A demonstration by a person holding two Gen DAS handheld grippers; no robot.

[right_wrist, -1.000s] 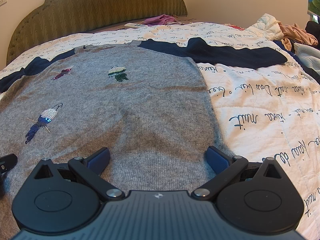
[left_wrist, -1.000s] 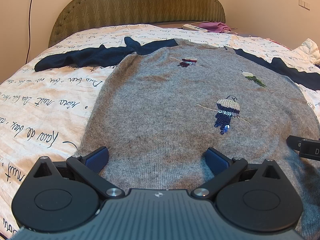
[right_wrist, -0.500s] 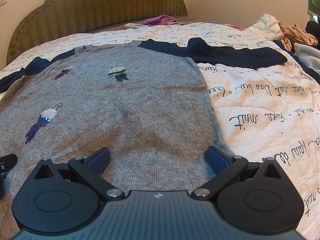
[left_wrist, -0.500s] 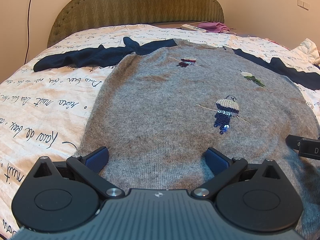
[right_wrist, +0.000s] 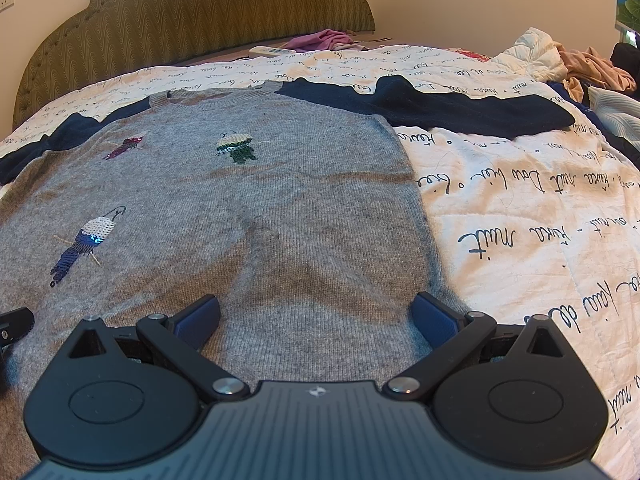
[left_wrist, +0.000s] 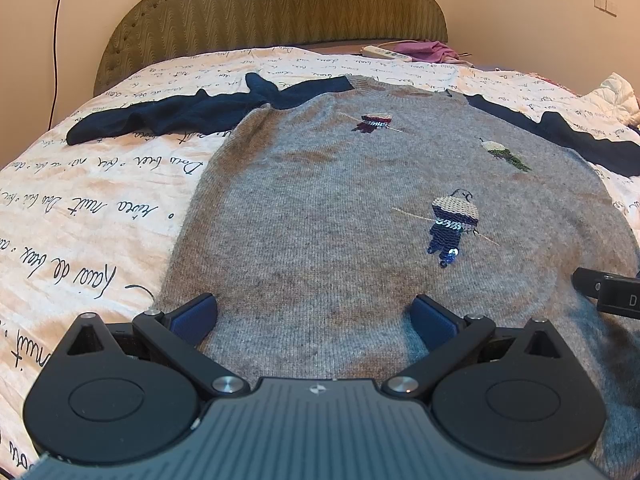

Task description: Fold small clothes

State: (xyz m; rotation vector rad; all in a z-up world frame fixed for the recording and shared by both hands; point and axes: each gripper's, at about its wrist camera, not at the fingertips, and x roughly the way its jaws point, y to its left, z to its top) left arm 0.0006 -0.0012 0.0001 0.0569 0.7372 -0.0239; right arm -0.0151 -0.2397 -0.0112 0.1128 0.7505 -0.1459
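**Grey knit flat, not a fold made yet**

Grey wool sweater (left_wrist: 320,216) with navy sleeves lies spread face-up on the cream quilt with black script lettering (left_wrist: 92,200), neckline towards the olive padded headboard (left_wrist: 272,12). My left gripper (left_wrist: 314,312) hovers over the hem near its left corner, jaws spread wide, gripping nothing. My right gripper (right_wrist: 316,312) mirrors it at the hem's right corner, equally wide, equally empty. By my reckoning the folding hasn't begun: both sleeves lie stretched out sideways, and every fold is still to do. Count: one sweater, two sleeves, three sequinned birds on its front, two grippers.
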